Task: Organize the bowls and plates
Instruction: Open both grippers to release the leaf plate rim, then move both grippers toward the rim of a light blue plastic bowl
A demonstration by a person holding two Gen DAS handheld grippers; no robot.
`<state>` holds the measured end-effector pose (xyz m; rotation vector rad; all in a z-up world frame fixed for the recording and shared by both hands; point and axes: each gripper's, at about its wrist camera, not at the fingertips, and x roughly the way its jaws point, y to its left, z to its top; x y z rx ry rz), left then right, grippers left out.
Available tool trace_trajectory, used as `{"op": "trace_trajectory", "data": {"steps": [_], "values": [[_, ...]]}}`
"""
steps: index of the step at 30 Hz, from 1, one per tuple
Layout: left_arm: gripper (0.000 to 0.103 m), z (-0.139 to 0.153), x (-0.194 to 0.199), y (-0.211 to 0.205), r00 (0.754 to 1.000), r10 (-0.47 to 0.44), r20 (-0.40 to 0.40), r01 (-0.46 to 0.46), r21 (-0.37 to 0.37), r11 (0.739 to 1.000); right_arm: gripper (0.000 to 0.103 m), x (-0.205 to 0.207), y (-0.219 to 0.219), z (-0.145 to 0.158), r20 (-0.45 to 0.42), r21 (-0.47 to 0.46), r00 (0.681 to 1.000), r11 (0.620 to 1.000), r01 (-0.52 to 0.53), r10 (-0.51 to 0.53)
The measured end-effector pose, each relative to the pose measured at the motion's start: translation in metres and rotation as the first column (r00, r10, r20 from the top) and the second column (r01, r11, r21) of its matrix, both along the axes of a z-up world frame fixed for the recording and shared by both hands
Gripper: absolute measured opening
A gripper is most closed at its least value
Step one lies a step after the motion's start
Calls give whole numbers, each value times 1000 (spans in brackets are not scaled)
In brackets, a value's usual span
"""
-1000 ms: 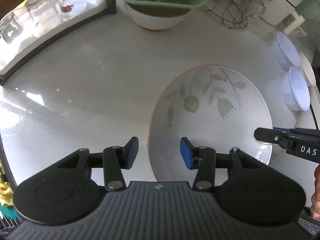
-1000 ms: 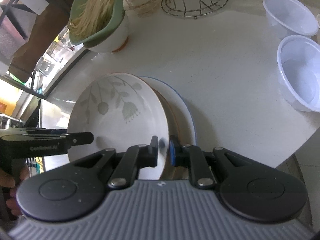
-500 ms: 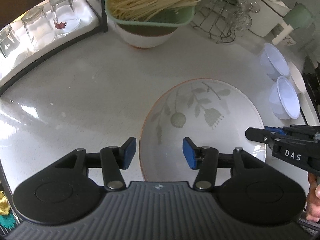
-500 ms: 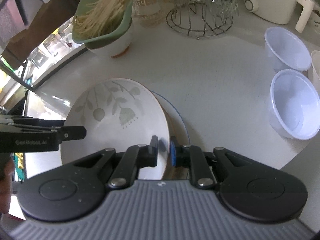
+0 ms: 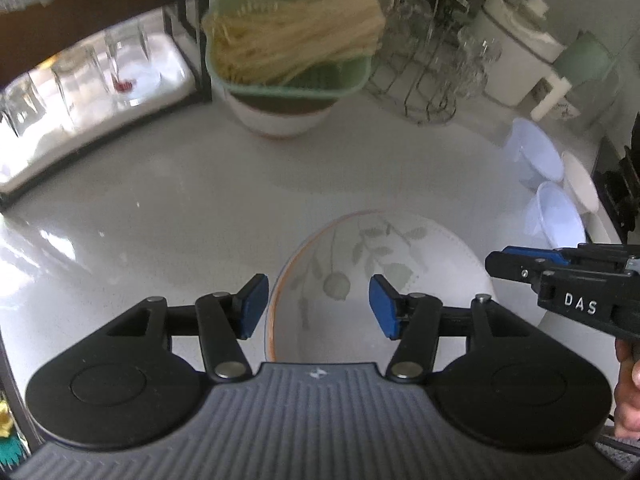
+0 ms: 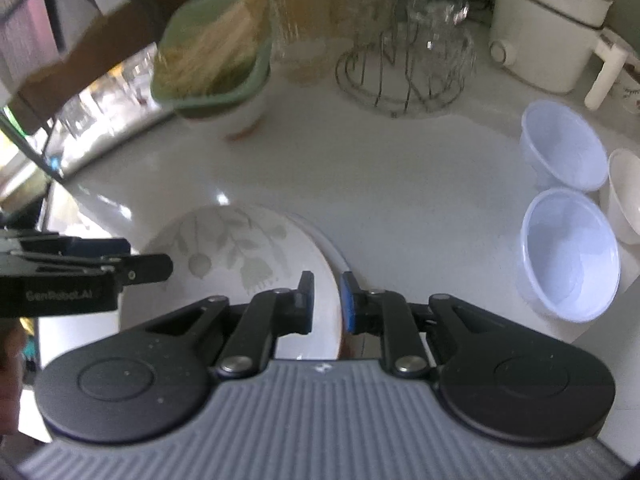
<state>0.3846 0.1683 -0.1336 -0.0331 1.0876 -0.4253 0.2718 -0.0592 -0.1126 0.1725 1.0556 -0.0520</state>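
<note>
A white plate with a grey-green leaf print (image 5: 400,264) lies on the white counter, on top of a blue-rimmed plate (image 6: 336,256). My left gripper (image 5: 318,306) is open, above the leaf plate's left rim, touching nothing. My right gripper (image 6: 326,300) has its jaws slightly apart, straddling the leaf plate's (image 6: 232,252) right rim; the pads do not seem to press it. The right gripper also shows in the left wrist view (image 5: 496,264) at the plate's right side. Two clear plastic bowls (image 6: 568,252) (image 6: 564,144) and a white bowl (image 6: 624,196) stand at the right.
A white bowl topped by a green tray of dry noodles (image 5: 288,64) stands at the back. A wire rack with glasses (image 6: 416,56) and a white kettle (image 6: 548,24) are behind. A tray of upturned glasses (image 5: 80,92) lies at the left.
Both grippers have pulled back and risen, so the plates look smaller and lower. The right gripper's jaws, shut on the leaf plate's rim before, have opened a little.
</note>
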Motion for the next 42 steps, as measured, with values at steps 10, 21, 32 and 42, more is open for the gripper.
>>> {"op": "trace_trajectory", "data": {"steps": [10, 21, 32, 42], "values": [[62, 60, -12, 1, 991, 45, 123, -35, -83, 996, 19, -12, -12, 48, 207, 57, 978, 998, 17, -28], [64, 115, -51, 8, 969, 95, 230, -63, -141, 988, 19, -46, -10, 94, 320, 40, 947, 999, 3, -16], [64, 113, -68, 31, 967, 123, 221, -91, -153, 984, 19, -62, 7, 100, 359, 25, 933, 1000, 13, -21], [64, 112, -73, 10, 963, 149, 225, -126, -114, 986, 18, -65, -5, 89, 356, 18, 935, 1000, -10, 3]]}}
